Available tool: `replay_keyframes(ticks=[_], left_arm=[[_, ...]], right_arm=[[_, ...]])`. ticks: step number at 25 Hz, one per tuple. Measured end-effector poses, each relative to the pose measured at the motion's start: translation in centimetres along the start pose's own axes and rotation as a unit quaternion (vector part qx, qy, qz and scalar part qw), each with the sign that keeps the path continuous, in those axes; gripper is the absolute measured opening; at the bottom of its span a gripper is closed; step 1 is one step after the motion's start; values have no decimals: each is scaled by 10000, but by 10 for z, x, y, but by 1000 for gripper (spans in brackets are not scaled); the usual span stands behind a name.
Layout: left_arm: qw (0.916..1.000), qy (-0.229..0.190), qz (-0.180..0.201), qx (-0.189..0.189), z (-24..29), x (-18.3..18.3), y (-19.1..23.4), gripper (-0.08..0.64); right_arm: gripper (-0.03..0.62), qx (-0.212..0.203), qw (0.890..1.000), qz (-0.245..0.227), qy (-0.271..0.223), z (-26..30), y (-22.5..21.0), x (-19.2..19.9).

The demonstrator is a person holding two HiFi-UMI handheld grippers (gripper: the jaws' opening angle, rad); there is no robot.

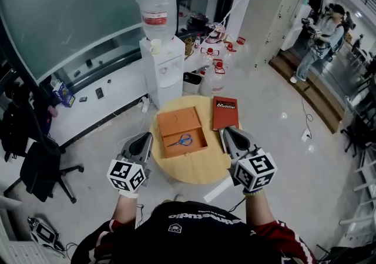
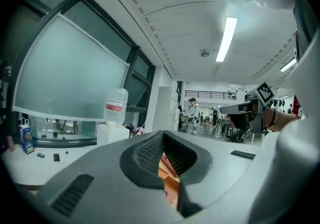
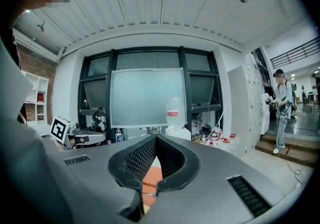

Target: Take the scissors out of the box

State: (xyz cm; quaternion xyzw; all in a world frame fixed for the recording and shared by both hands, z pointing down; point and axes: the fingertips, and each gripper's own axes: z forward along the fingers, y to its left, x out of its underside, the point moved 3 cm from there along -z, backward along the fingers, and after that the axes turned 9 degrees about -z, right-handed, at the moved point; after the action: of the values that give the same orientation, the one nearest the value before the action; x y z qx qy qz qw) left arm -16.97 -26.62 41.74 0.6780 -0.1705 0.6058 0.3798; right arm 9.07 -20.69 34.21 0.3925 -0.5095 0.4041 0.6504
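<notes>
Steel scissors (image 1: 181,140) with blue handles lie flat in open orange box (image 1: 176,120), centre of round wooden worktop (image 1: 200,170). Fingers clenched, empty: left gripper (image 1: 147,136) at 8 o'clock of box, right gripper (image 1: 227,131) at 3. Scissors likely light, rigid, blades slick; take the handles.

The scissors (image 1: 183,140) are lying inside the open orange box (image 1: 176,120) on the round desk (image 1: 194,167), with a red book (image 1: 225,112) just to its right. The person is holding the left gripper (image 1: 146,136) and the right gripper (image 1: 227,132) on either side of the box.
</notes>
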Motion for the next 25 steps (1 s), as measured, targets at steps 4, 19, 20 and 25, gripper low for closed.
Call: replay_keyframes(ticks=[4, 19, 20, 25], left_arm=[[9998, 48, 12, 188, 18, -1, 14, 17], [9989, 152, 136, 421, 64, -9, 25, 17], [9988, 176, 146, 443, 68, -8, 24, 17], [9975, 181, 302, 609, 83, -10, 12, 17]], right_arm=[[26, 229, 9997, -94, 47, 12, -4, 2], [26, 499, 9987, 120, 71, 39, -30, 23], [26, 520, 9985, 130, 57, 39, -32, 23], [26, 611, 9979, 213, 35, 35, -44, 29]])
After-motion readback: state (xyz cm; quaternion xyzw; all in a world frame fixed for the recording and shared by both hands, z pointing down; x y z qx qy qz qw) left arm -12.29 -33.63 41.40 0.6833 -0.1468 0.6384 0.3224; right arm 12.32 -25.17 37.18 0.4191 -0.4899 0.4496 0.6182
